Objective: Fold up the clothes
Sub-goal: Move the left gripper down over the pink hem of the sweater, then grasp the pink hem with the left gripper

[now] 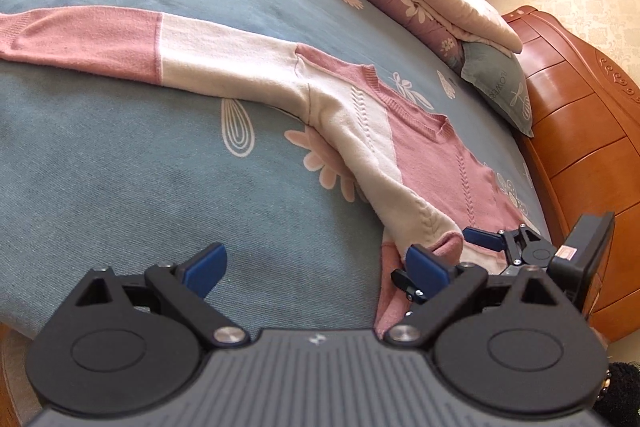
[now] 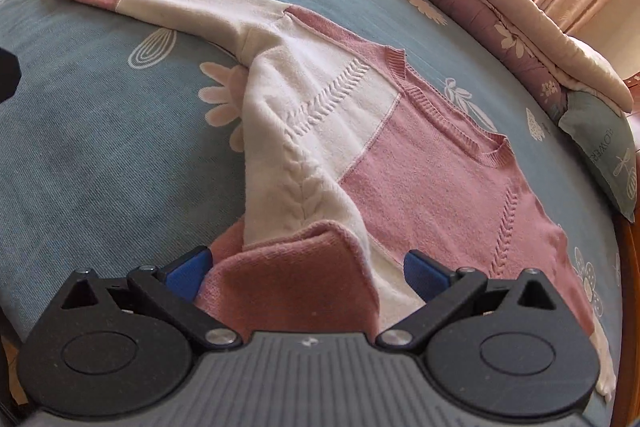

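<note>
The pink-and-cream knitted sweater (image 2: 420, 179) is lying across the near edge of the blue flowered bedspread (image 1: 120, 155), its rumpled hem sitting between the spread-apart jaws of the right gripper (image 2: 308, 267), while the left gripper (image 1: 316, 263), also gaping and empty, is hovering just beside that hem's left corner.

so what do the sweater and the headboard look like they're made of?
Sweater: soft knit, likely wool or acrylic; ribbed collar, cable stitches and fuzzy nap show. Headboard: wood with glossy reddish-brown varnish, or possibly veneer; carved scrollwork and shiny highlights show.
</note>
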A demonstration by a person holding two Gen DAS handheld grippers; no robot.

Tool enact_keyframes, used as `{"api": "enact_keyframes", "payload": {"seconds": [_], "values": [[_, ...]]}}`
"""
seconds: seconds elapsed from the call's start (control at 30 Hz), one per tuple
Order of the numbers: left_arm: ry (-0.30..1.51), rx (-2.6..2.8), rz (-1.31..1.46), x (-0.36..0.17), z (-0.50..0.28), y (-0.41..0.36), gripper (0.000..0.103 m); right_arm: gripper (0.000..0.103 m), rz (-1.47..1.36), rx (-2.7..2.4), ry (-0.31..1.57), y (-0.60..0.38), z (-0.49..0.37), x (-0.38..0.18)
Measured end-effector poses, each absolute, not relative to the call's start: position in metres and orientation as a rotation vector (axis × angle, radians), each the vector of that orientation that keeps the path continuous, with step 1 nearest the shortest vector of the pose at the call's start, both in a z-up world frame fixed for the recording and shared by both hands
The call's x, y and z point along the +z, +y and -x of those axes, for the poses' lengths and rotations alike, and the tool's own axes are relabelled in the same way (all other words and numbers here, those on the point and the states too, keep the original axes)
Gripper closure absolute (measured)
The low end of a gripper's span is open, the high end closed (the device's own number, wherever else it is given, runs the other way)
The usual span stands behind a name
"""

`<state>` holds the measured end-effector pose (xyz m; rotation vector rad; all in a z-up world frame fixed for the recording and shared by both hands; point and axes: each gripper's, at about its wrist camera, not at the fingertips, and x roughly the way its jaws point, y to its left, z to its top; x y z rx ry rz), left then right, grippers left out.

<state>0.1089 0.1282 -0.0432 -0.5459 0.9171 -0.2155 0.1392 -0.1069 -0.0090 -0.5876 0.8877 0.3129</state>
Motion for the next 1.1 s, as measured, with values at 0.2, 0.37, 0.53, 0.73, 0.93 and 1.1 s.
{"api": "enact_keyframes", "payload": {"seconds": [0.2,0.37,0.53,0.73,0.93,1.1], "values": [[0.936,-0.282,0.550,-0.049,-0.120,0.112,0.007,0.000,0.493,0.222,0.920,-0.176,-0.145,0.001],[0.953,-0.385,0.545,-0.048,-0.122,0.087,0.007,0.000,0.376,0.159,0.944,-0.233,-0.150,0.002],[0.977,-0.486,0.622,-0.056,-0.130,0.067,0.007,0.000,0.361,0.011,0.975,-0.280,-0.153,-0.010],[1.061,-0.571,0.791,-0.086,-0.140,0.046,0.007,0.000,0.141,0.116,0.921,-0.307,-0.124,0.007],[1.168,-0.603,0.869,-0.119,-0.144,0.025,0.007,0.000,0.046,0.121,0.909,-0.311,-0.107,0.004],[1.137,-0.619,0.937,-0.132,-0.156,0.016,0.006,0.000,-0.028,0.111,0.897,-0.319,-0.097,0.004]]}}
